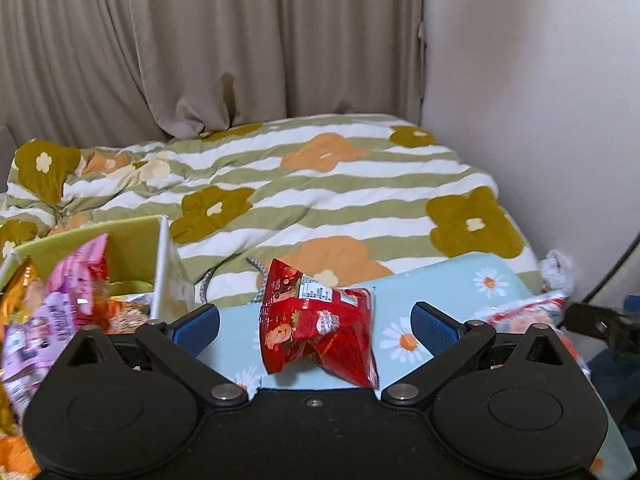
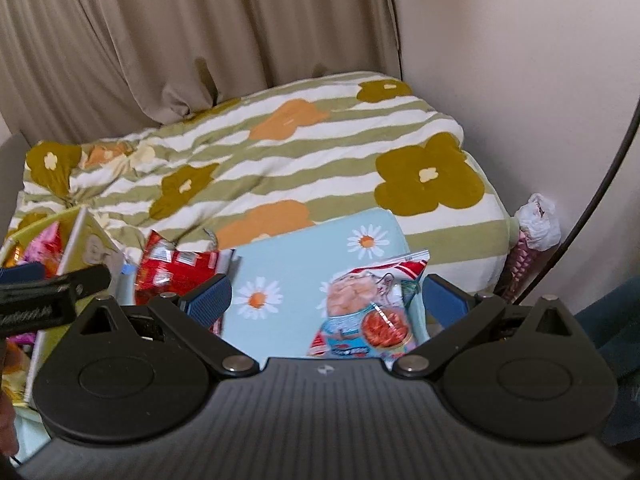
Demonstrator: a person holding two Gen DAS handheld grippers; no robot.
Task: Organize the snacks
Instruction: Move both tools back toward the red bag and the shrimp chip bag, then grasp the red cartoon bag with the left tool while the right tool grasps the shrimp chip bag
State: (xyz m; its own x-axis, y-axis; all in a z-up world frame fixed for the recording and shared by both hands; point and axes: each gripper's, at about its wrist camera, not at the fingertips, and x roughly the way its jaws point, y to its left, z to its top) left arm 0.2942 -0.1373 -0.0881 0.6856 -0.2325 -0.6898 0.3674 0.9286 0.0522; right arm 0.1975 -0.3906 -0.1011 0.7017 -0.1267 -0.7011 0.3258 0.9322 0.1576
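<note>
While both pairs of jaws stand wide apart and hold nothing, the left gripper (image 1: 315, 322) has the red snack packet (image 1: 318, 330) lying straight between its blue pads (image 1: 196, 330), crumpled, glossy, its long axis running roughly along the fingers; the right gripper (image 2: 326, 300) likewise frames a pale printed snack bag (image 2: 370, 312), nearer its right pad; each hand is thus closest to its own packet; both rest on a smooth daisy-print blue surface (image 1: 444, 284); left of the left jaws stands a green box (image 1: 132, 240) already stuffed with foil packets (image 1: 76, 292); beyond lies a soft striped floral quilt (image 1: 320, 184).
</note>
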